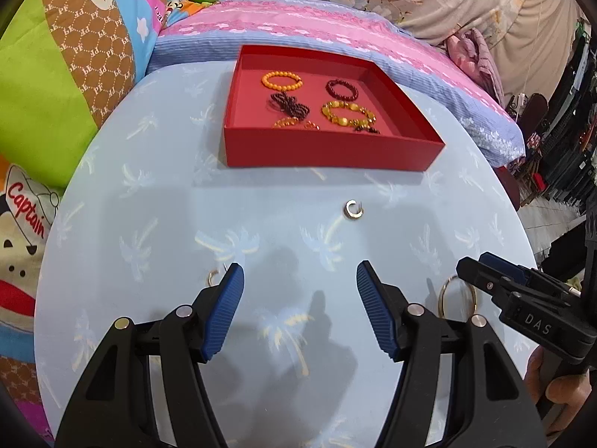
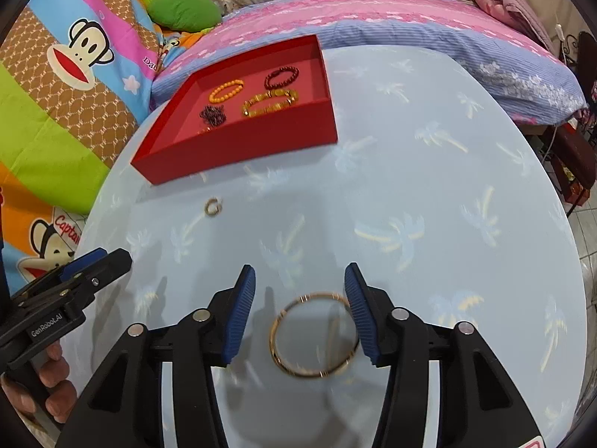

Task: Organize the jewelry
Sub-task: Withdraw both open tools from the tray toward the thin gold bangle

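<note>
A red tray at the table's far side holds an orange bead bracelet, a dark red one, a yellow one and a dark tangled one. A small silver ring lies on the table before the tray. A thin gold bangle lies flat between my open right gripper's fingers. My left gripper is open and empty; a small gold ring lies by its left fingertip.
The round table has a light blue palm-print cover. Colourful bedding and a pink-blue quilt lie behind and to the left. The right gripper shows at the left wrist view's right edge.
</note>
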Motion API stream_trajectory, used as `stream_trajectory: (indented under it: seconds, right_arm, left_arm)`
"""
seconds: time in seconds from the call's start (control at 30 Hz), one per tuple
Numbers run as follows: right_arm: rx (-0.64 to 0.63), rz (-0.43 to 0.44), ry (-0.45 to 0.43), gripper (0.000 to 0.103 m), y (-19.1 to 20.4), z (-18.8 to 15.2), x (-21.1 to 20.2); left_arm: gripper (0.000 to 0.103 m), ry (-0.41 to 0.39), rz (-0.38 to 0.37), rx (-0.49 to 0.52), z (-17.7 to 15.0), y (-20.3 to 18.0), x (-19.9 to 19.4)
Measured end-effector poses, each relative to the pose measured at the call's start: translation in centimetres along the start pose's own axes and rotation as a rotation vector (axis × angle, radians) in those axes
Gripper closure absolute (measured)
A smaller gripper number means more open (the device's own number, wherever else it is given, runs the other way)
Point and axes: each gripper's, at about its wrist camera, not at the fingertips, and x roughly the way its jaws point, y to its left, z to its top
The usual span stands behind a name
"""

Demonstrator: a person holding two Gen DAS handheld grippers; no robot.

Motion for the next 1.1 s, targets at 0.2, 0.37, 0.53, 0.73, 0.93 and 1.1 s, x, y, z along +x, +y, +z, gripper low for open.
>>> stream_trajectory:
  seconds: [0.2, 0.37, 0.53, 0.73, 0.93, 1.1]
  right_arm:
    - [-0.037, -0.048, -0.002, 0.041, 0.2, -2.3, -0.5]
    - [-0.067, -0.074, 0.004, 0.037, 0.7, -3.5, -0.3]
    - [-0.079, -0.085, 0.013, 0.037, 0.9, -4.0, 0.3]
    - [-0.109, -0.109, 0.016, 0.037, 1.4, -4.4, 0.9]
    - [-0.145, -0.139, 0.006, 0.043, 2.1, -4.3, 1.2]
    - [-0.165, -0.150, -0.007, 0.047, 2.2, -4.2, 1.4]
  left_arm:
    - [0.043, 0.014, -0.002, -0.022, -2.0, 0.6, -0.6]
    - [0.043, 0.015, 0.007, -0.060, -3.5, 1.8, -1.2]
    - [0.043, 0.024, 0.029, -0.093, -4.3, 3.1, -1.3]
    - [0.043, 0.022, 0.040, -0.116, -4.5, 4.0, -1.4]
    - [0.043, 0.030, 0.045, -0.131, -4.4, 4.6, -1.0]
    - [0.043, 0.036, 0.045, -0.124, -4.4, 4.6, -0.8]
